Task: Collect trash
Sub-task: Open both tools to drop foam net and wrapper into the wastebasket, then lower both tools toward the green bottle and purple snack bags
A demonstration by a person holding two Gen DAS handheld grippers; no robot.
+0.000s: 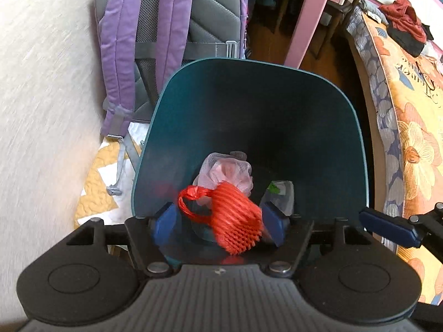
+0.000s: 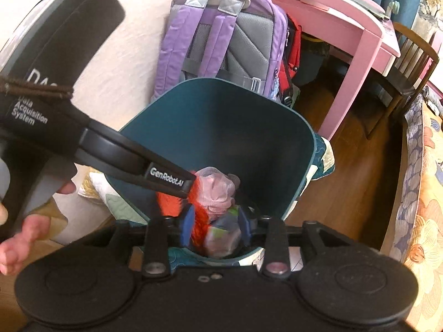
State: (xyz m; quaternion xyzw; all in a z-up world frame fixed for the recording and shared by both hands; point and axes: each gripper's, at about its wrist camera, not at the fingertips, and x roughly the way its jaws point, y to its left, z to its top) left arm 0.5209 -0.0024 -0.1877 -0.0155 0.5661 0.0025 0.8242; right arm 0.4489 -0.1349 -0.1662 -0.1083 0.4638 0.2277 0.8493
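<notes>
A dark teal bin (image 1: 166,105) stands open below both grippers. My left gripper (image 1: 218,224) hangs over the bin's near side, its blue pads wide apart. A red mesh net (image 1: 232,218) is blurred between the pads, touching neither. Deeper in the bin lie a pink mesh puff (image 1: 224,174) and a clear plastic wrapper with green print (image 1: 279,193). My right gripper (image 2: 216,227) is also over the bin (image 2: 221,116), its pads apart. The clear wrapper (image 2: 221,238) and the red net (image 2: 199,221) show between and below those pads; neither looks pressed.
A purple and grey backpack (image 1: 155,27) leans on the wall behind the bin. A pink desk leg (image 1: 307,19) stands to the right, and a flowered bedspread (image 1: 409,127) beyond it. A quilted mat (image 1: 94,193) lies under the bin. A person's hand (image 2: 25,235) grips the left tool.
</notes>
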